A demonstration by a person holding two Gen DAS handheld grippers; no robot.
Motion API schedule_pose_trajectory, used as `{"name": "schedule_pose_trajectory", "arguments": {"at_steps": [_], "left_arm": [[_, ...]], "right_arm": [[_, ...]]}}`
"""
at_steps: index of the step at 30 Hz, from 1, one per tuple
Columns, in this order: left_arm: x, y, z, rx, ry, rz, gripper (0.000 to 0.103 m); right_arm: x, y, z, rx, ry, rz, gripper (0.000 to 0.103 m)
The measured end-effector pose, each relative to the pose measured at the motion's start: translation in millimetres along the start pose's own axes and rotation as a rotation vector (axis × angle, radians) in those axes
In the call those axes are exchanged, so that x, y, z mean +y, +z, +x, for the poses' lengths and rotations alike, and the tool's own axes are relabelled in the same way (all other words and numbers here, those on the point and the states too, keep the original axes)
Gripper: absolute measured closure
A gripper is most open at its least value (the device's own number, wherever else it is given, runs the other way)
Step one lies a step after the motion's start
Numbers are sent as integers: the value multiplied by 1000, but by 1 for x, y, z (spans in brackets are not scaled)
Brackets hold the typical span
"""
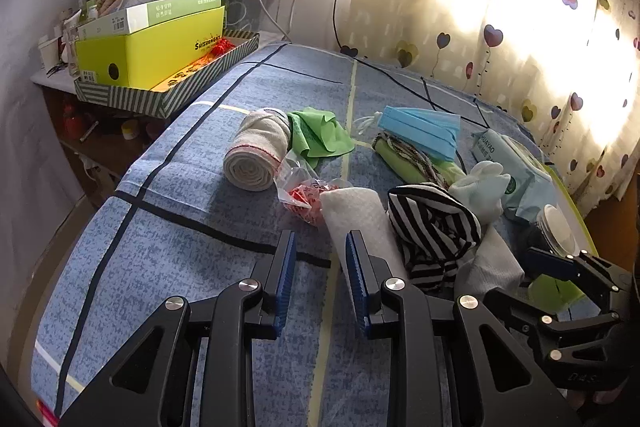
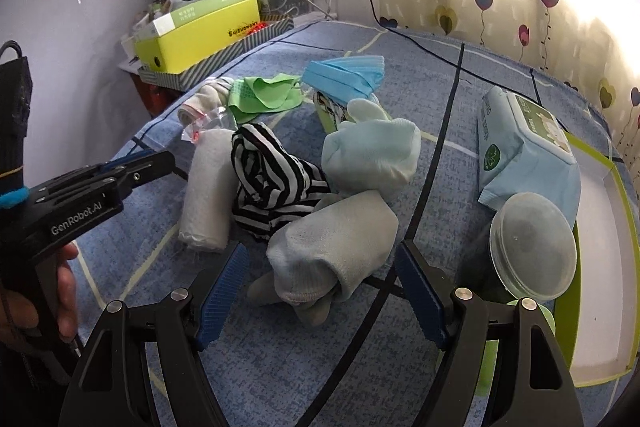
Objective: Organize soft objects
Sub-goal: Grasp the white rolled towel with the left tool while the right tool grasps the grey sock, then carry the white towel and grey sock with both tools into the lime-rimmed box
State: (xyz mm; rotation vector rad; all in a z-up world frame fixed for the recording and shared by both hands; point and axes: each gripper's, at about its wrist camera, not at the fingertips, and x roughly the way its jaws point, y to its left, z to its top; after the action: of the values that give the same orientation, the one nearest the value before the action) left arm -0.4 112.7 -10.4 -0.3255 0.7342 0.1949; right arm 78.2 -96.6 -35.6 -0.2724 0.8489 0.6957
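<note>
While nothing is yet held, the grey sock (image 2: 332,251) lies crumpled on the blue bedspread (image 2: 280,367), directly ahead of the right gripper (image 2: 320,291), whose jaws stand wide apart on either side of it without touching. Against the sock's far side lie the striped cloth (image 2: 272,183) and a pale blue sock (image 2: 372,155); a white roll (image 2: 208,187) lies just beyond, toward the bed's left edge. The step in hand looks like an approach to a first pick: the next move calls for lowering the jaws around the sock and closing. The left gripper (image 1: 320,267) hovers with jaws parted and empty by the white roll (image 1: 356,223). Only the left view shows the beige rolled towel (image 1: 258,149) whole; only the right view shows the lidded jar (image 2: 532,247) and wipes pack (image 2: 520,147) clearly at the bed's right edge.
</note>
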Motion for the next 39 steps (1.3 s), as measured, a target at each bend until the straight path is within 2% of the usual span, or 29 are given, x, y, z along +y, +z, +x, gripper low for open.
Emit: {"name": "schedule_pose_trajectory", "arguments": {"at_steps": [8, 10, 11, 15, 18, 19, 20, 23, 24, 27, 32, 39], "left_arm": [[-5, -1, 11, 41, -100, -10, 76], [-8, -3, 17, 68, -125, -7, 76], [-10, -4, 21, 85, -128, -7, 76], [-15, -7, 30, 115, -125, -2, 75], [-18, -8, 38, 151, -139, -11, 49], [-18, -9, 43, 175, -144, -18, 49], [-20, -10, 42, 165, -136, -11, 49], [-24, -12, 42, 164, -131, -3, 49], [-24, -12, 42, 163, -133, -3, 49], [-25, -14, 42, 161, -130, 2, 76], [-30, -15, 27, 120, -125, 33, 81], [-34, -11, -11, -4, -44, 82, 81]], "right_arm": [[1, 6, 10, 10, -46, -12, 29], [1, 7, 14, 23, -42, -21, 40], [2, 8, 17, 32, -48, -25, 50], [3, 8, 19, 42, -65, -52, 59], [4, 7, 19, 43, -73, -70, 65], [5, 7, 18, 39, -78, -79, 68], [5, 6, 17, 36, -84, -85, 73], [4, 4, 13, 26, -85, -96, 80], [4, 3, 11, 20, -85, -98, 82], [4, 1, 6, 6, -76, -102, 84], [6, -2, -5, -19, -70, -108, 85], [7, -3, -30, -92, -54, -109, 85]]}}
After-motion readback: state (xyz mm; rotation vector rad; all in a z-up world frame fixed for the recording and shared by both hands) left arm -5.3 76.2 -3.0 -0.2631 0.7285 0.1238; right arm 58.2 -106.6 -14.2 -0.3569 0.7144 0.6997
